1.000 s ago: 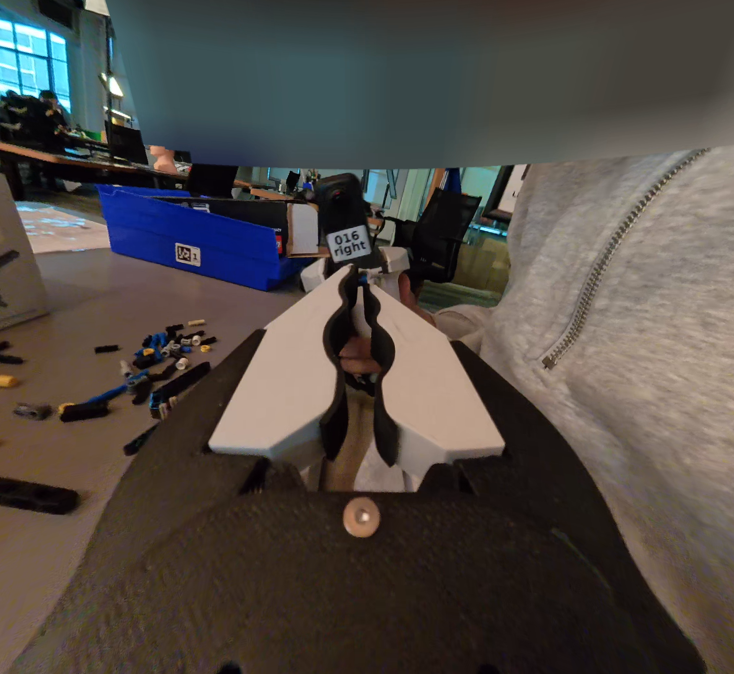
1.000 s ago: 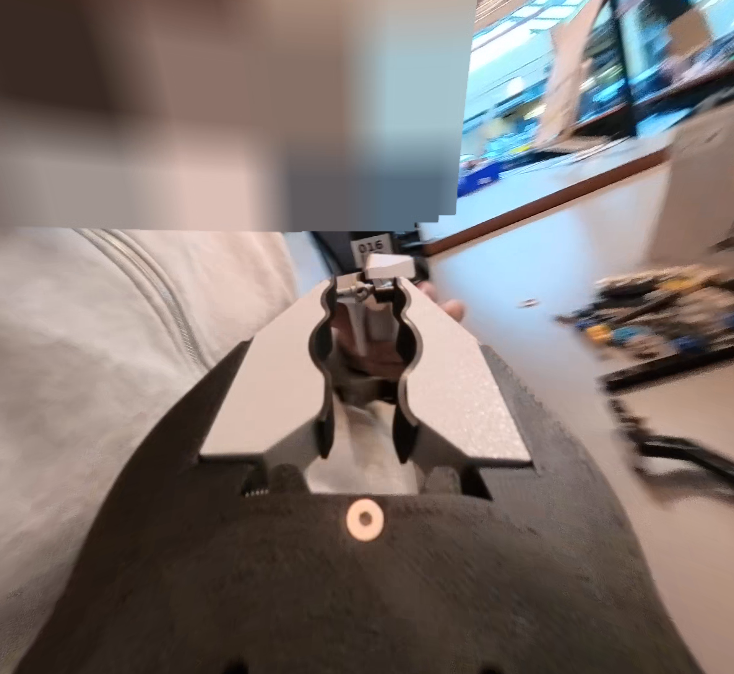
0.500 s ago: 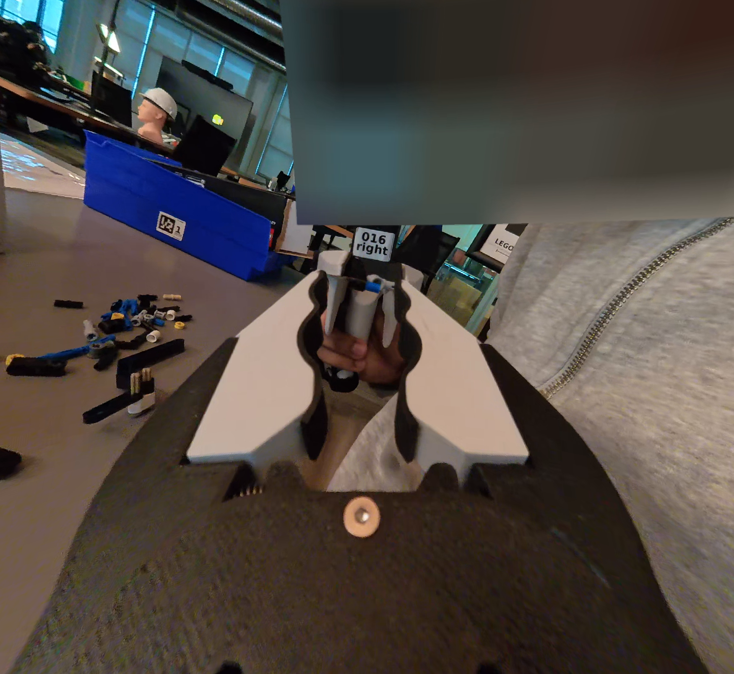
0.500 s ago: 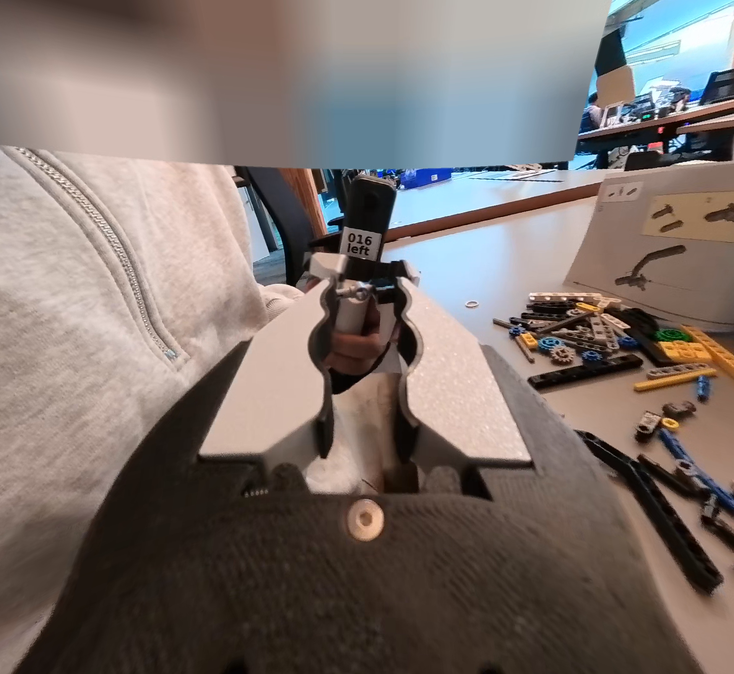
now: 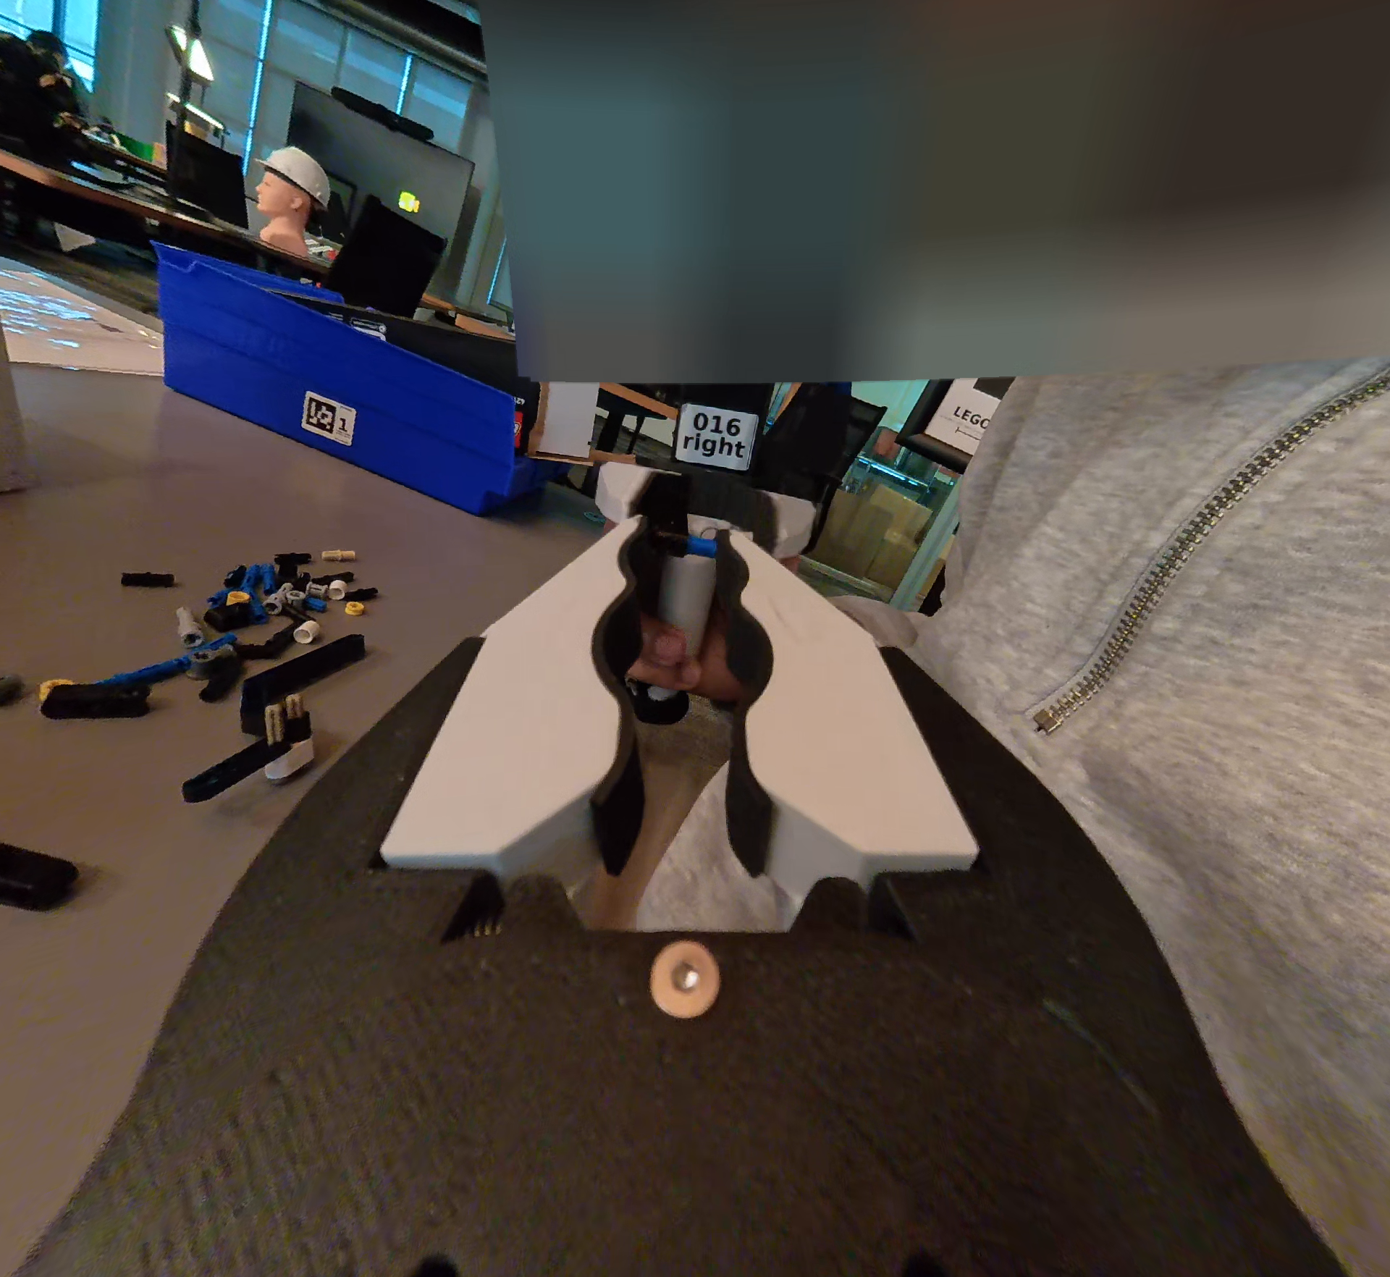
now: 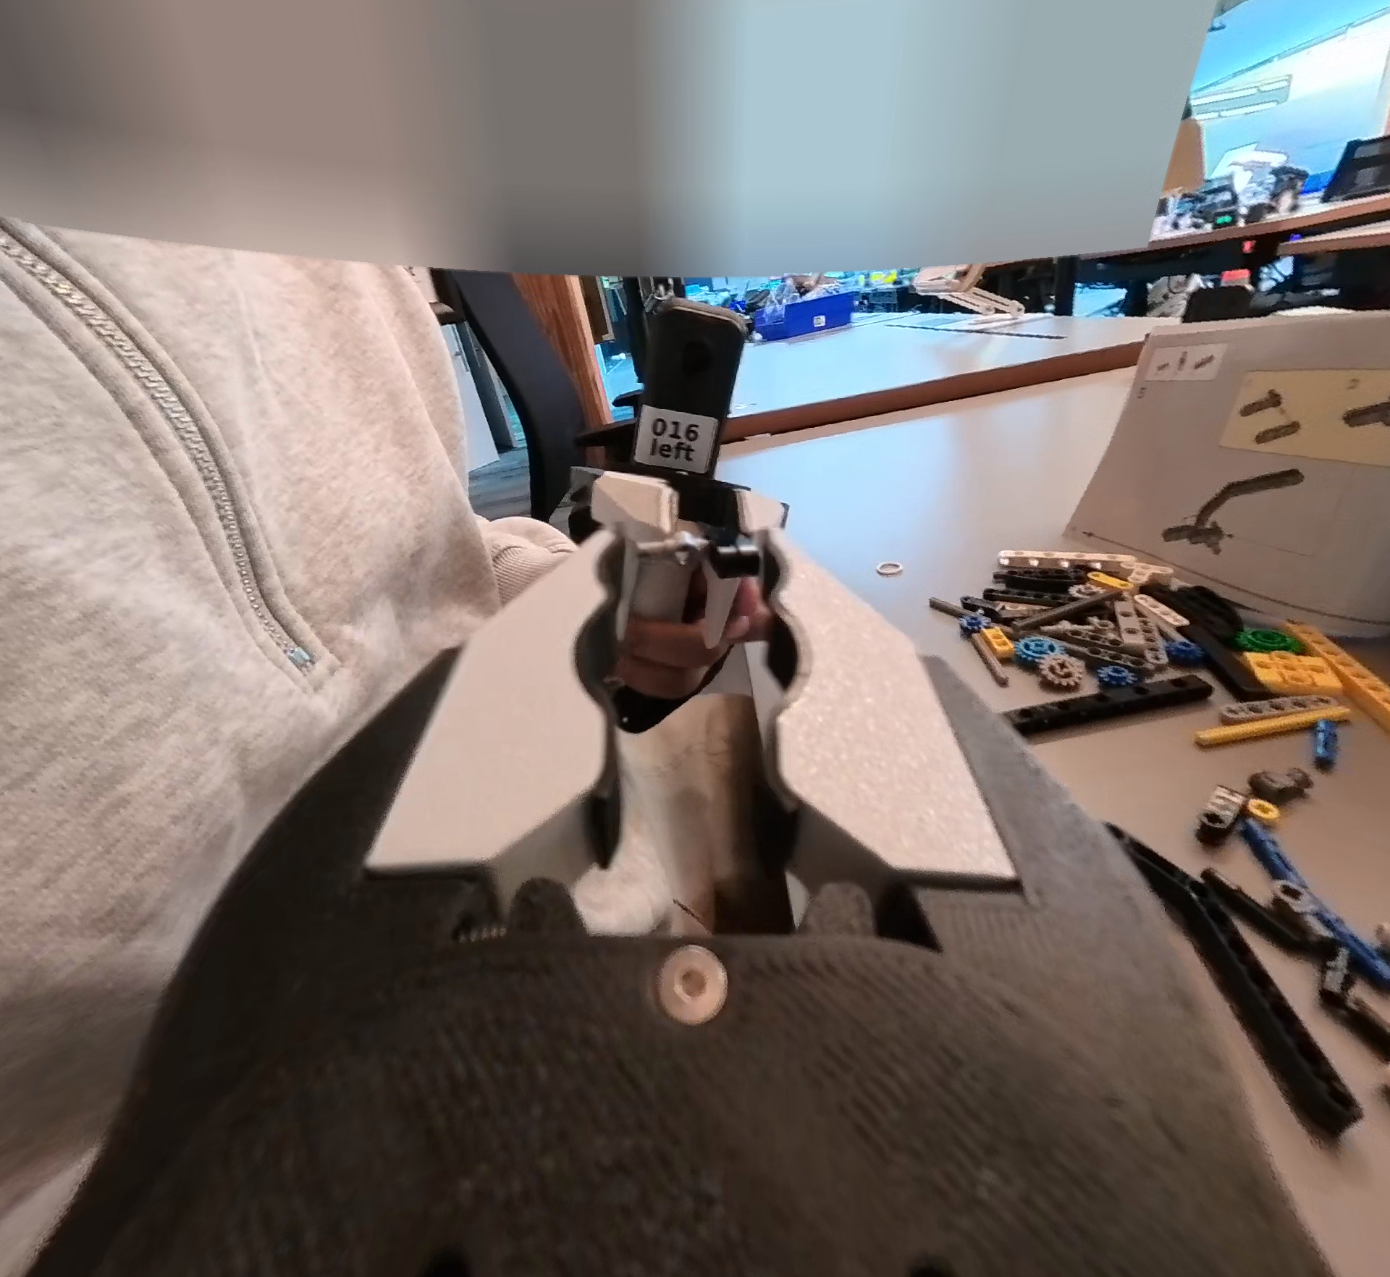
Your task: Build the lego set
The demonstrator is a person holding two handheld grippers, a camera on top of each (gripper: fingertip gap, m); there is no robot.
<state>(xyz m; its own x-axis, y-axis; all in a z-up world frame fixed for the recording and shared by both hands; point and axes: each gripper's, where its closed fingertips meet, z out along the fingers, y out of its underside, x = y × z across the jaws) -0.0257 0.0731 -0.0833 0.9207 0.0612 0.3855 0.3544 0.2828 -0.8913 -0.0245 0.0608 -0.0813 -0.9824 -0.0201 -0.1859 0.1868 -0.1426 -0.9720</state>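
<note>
Both grippers are held in the air, tip to tip, in front of a person's grey hoodie (image 5: 1173,752). In the left wrist view my left gripper (image 5: 683,540) is nearly shut on a small lego piece: a black part (image 5: 666,526) with a blue pin (image 5: 703,545). In the right wrist view my right gripper (image 6: 692,553) has its jaws a little apart, with a small grey part (image 6: 669,549) and a black connector (image 6: 735,560) between the tips. The left gripper's fingers (image 6: 650,586) face it just behind. How the small parts join is hidden.
Loose black, blue and grey pieces (image 5: 248,617) lie on the grey table (image 5: 113,940) below a blue bin (image 5: 316,368). On the other side are a pile of beams and gears (image 6: 1113,632), long black beams (image 6: 1241,978) and a propped instruction sheet (image 6: 1241,459). Left and right tips are no more than a few centimetres apart.
Both grippers swung round and steadied facing each other. The left gripper's jaws opened from nearly touching, then narrowed around the small piece. The grey part stayed at the right gripper's tips.
</note>
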